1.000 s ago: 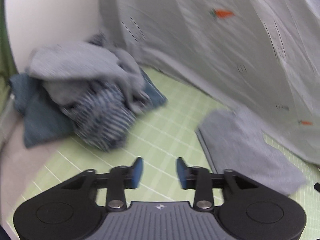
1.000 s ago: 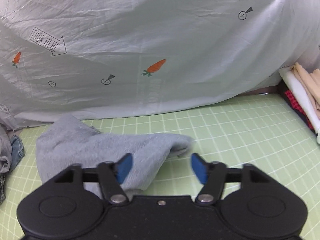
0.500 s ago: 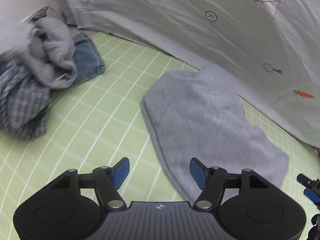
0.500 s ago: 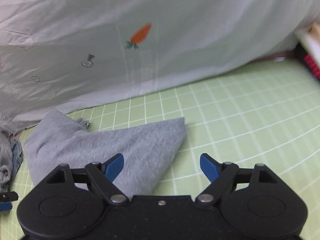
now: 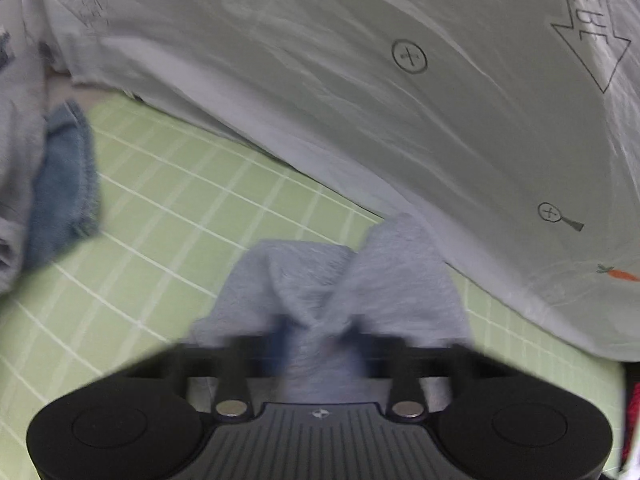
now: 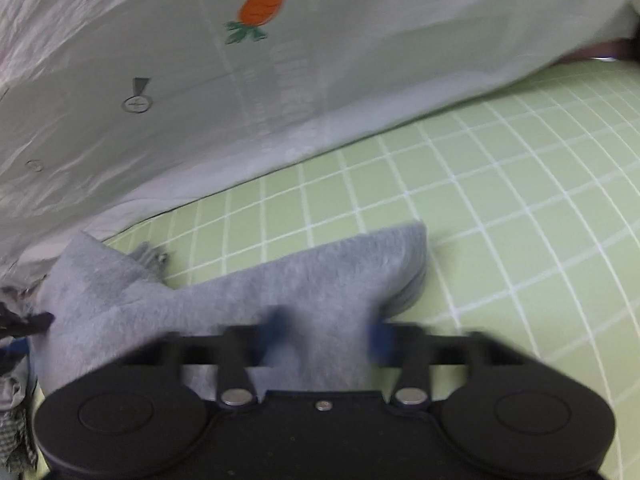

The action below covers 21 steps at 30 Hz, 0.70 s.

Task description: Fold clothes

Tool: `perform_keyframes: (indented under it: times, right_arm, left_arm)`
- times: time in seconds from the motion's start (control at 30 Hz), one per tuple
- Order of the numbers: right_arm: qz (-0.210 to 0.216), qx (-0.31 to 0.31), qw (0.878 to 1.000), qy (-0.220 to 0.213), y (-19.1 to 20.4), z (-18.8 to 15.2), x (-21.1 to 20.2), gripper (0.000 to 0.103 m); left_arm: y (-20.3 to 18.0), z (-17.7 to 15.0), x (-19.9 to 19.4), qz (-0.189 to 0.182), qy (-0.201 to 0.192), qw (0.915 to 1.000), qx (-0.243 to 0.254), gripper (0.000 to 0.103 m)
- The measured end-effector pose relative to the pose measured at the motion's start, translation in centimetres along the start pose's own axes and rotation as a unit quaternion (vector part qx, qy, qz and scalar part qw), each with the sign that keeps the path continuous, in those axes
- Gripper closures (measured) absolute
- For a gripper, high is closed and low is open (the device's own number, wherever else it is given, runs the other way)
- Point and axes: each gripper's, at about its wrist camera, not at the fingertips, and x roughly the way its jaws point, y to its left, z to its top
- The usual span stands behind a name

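Observation:
A grey fleece garment lies on the green grid mat. In the left wrist view my left gripper has the cloth bunched between its blurred blue fingers, which are close together on it. In the right wrist view the same grey garment lies across the mat, and my right gripper has its blurred blue fingers around the garment's near edge with a gap between them. The left gripper's tip shows at the left edge.
A white printed sheet with carrots and arrows hangs along the back of the mat. A pile of blue denim and grey clothes sits at the far left. Bare mat lies to the right in the right wrist view.
Both grippers moved forward and down onto the grey garment. The left fingers closed in and bunched the cloth. The right fingers narrowed around its edge.

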Motion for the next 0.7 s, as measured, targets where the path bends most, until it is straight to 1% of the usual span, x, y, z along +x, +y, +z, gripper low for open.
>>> perform_keyframes:
  times: [0.03,0.1,0.17,0.23,0.33,0.4,0.43,0.5,0.53,0.57,0.6,0.63,0.67,0.7]
  right_arm:
    - [0.003,-0.008,1.000,-0.007,0.1,0.4,-0.2,0.093]
    - [0.018,-0.010,0.999,-0.048,0.2,1.6,-1.8,0.094]
    - [0.019,-0.015,0.994,-0.104,0.5,3.2,-5.1,0.095]
    - [0.028,-0.020,0.985,-0.166,0.8,4.7,-9.5,0.095]
    - [0.056,-0.030,0.967,-0.247,1.2,5.3,-17.4,0.095]
    - [0.050,-0.057,0.960,-0.269,1.4,4.1,-20.9,0.095]
    - [0.042,-0.064,0.963,-0.259,1.1,2.7,-21.5,0.095]
    - [0.024,-0.076,0.968,-0.237,0.3,-0.1,-22.6,0.095]
    - [0.011,-0.072,0.978,-0.195,-0.5,-1.9,-21.8,0.094]
    - [-0.003,-0.068,0.986,-0.153,-1.3,-3.8,-21.0,0.093]
    - [-0.017,-0.063,0.992,-0.111,-2.2,-5.7,-20.2,0.091]
    - [-0.031,-0.059,0.995,-0.069,-3.0,-7.6,-19.5,0.090]
    - [-0.044,-0.054,0.997,-0.029,-3.8,-9.4,-18.8,0.083]
    - [-0.049,-0.046,0.998,-0.010,-4.3,-10.6,-18.7,0.074]
  left_arm:
    - [-0.5,0.2,-0.2,-0.002,-0.004,1.0000,0.003,0.094]
    - [-1.8,0.9,-1.2,-0.006,-0.026,0.9994,0.022,0.095]
    - [-2.9,1.6,-3.7,-0.030,-0.060,0.9972,0.034,0.096]
    - [-3.9,1.9,-7.1,-0.048,-0.096,0.9934,0.041,0.096]
    - [-4.9,0.4,-13.2,-0.079,-0.147,0.9840,0.061,0.096]
    - [-5.1,-2.1,-16.2,-0.084,-0.162,0.9804,0.075,0.095]
    - [-4.8,-3.6,-17.1,-0.080,-0.156,0.9815,0.075,0.095]
    - [-3.8,-7.2,-17.4,-0.062,-0.123,0.9882,0.068,0.094]
    - [-3.0,-8.9,-17.1,-0.048,-0.096,0.9924,0.060,0.090]
    - [-2.1,-10.6,-16.7,-0.035,-0.069,0.9958,0.050,0.088]
    - [-1.2,-12.4,-16.4,-0.021,-0.041,0.9981,0.040,0.089]
    - [-0.3,-14.1,-16.0,-0.007,-0.013,0.9994,0.030,0.087]
    - [0.6,-15.8,-15.6,0.007,0.015,0.9996,0.021,0.087]
    - [1.5,-17.5,-15.2,0.021,0.043,0.9988,0.011,0.083]
